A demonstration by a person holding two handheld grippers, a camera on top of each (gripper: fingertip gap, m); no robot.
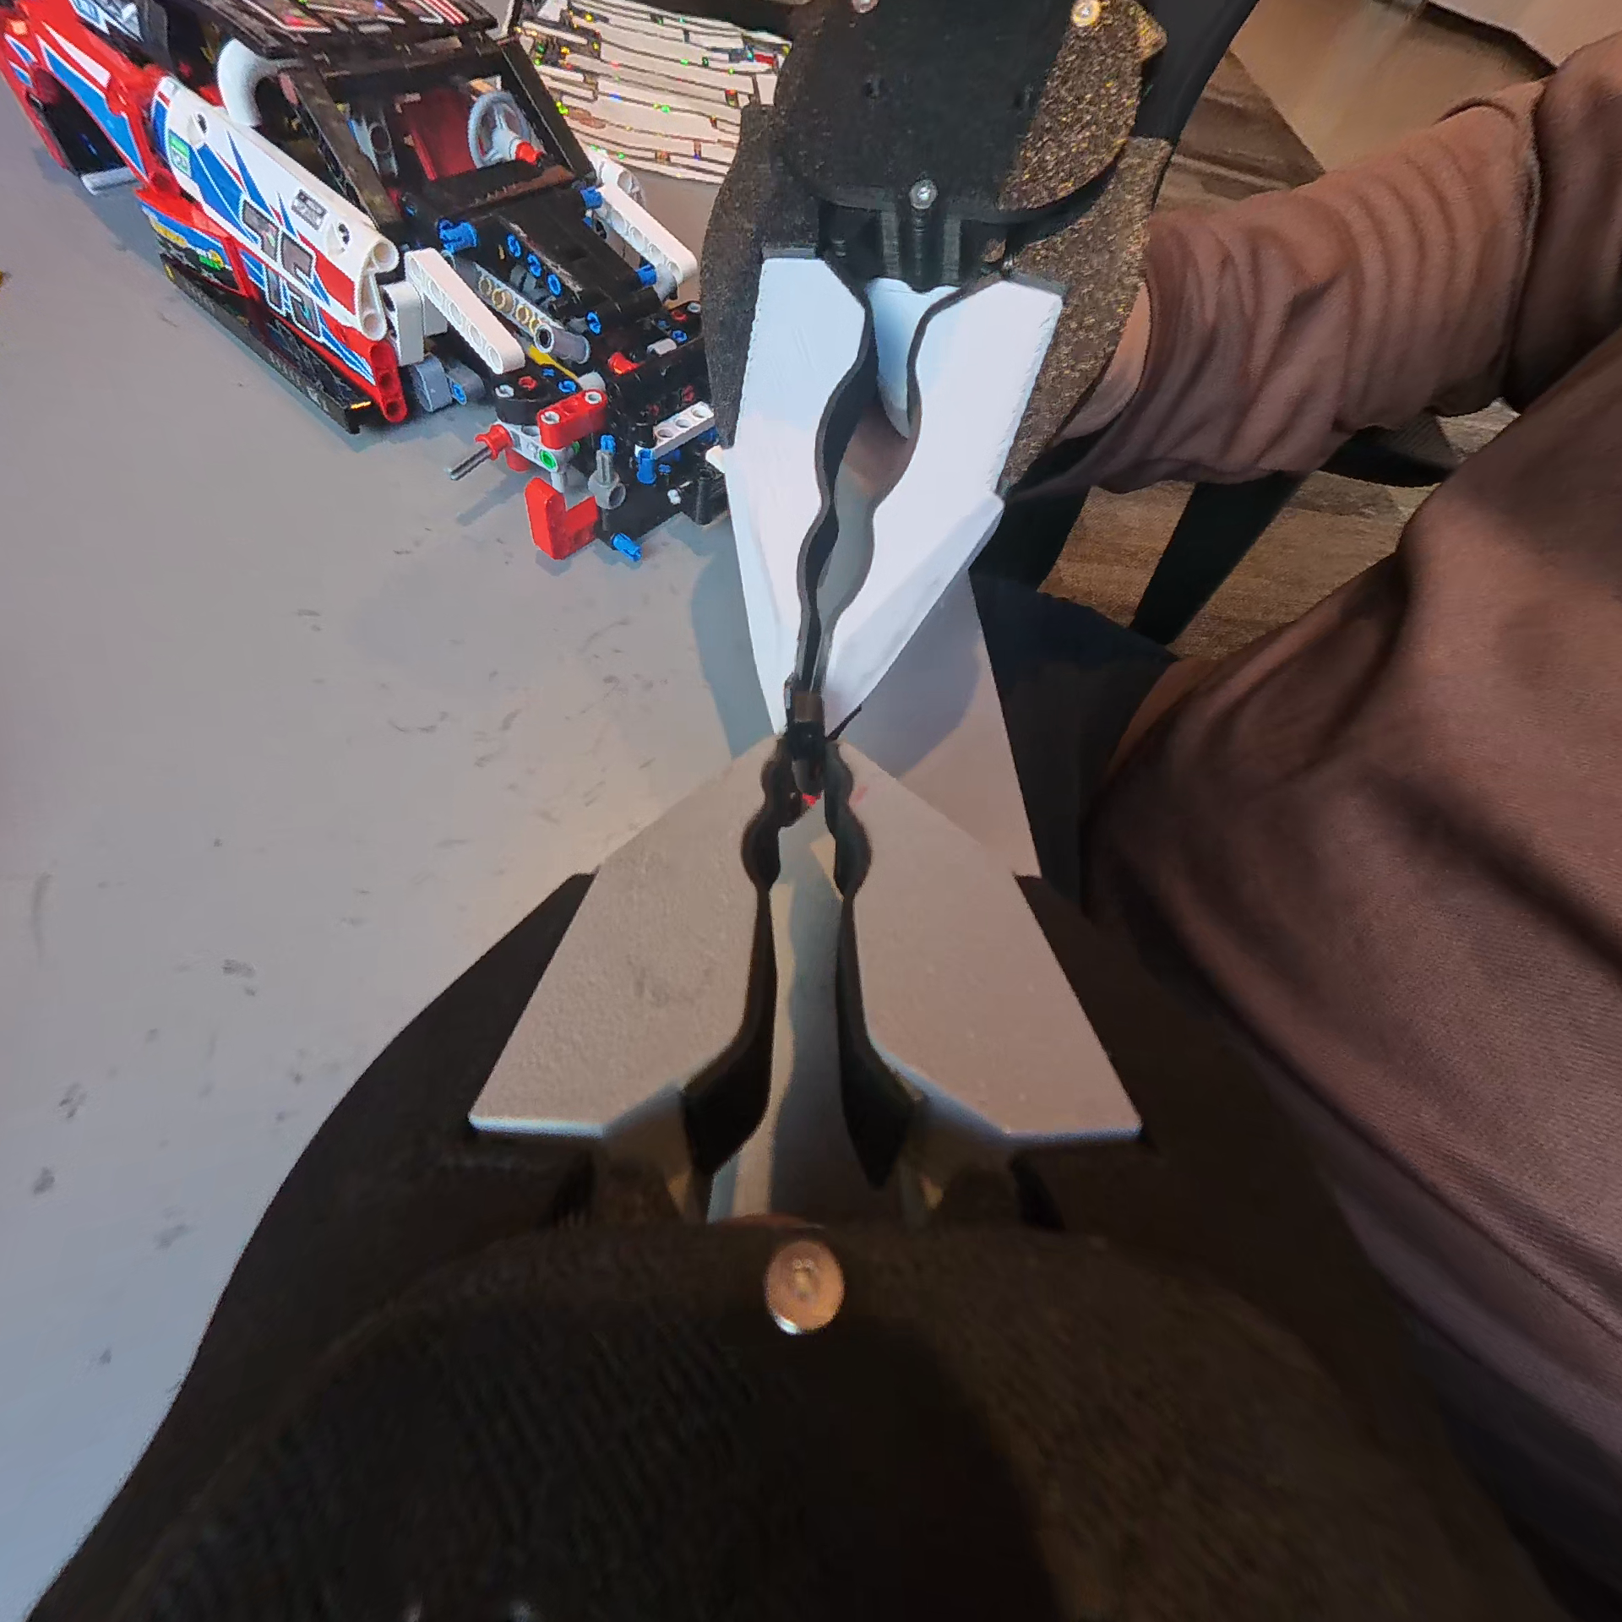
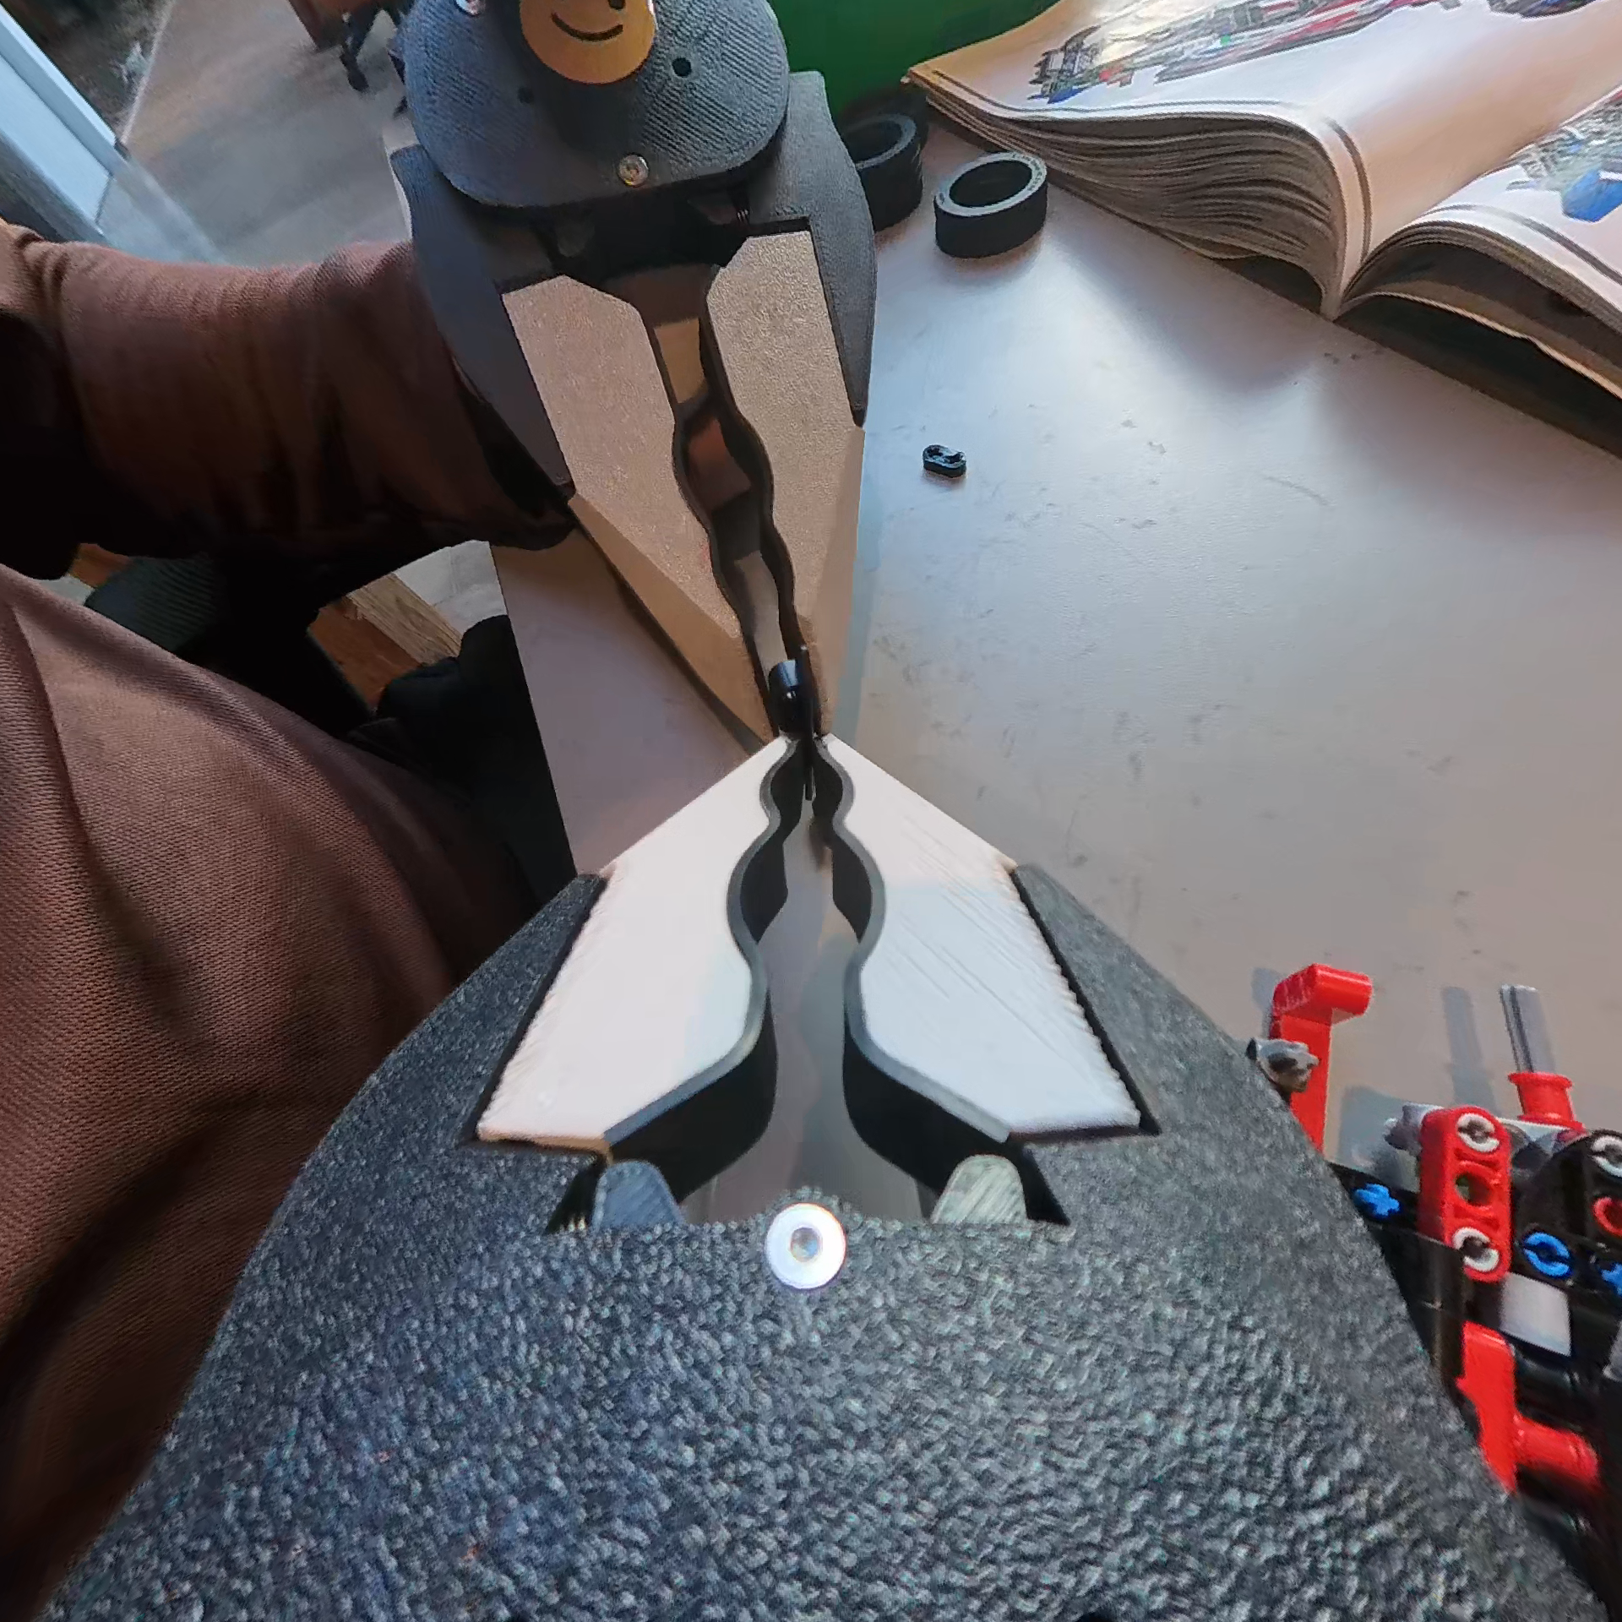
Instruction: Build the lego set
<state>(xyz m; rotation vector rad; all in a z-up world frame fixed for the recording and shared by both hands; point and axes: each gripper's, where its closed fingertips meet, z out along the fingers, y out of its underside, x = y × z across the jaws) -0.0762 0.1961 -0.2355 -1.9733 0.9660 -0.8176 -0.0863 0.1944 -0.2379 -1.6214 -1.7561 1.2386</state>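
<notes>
Grippers (image 1: 803, 772) tip-to-tip (both pinching black piece (image 2: 790, 698))

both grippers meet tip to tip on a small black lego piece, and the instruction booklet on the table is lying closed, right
Not quite. The instruction booklet is lying open, as the right wrist view shows. The rest holds: the left gripper and right gripper meet tip to tip on a small black lego piece above the table.

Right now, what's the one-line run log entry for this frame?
left gripper: shut on small black piece | right gripper: shut on same piece, tips meeting | lego car: on table, untouched
</notes>
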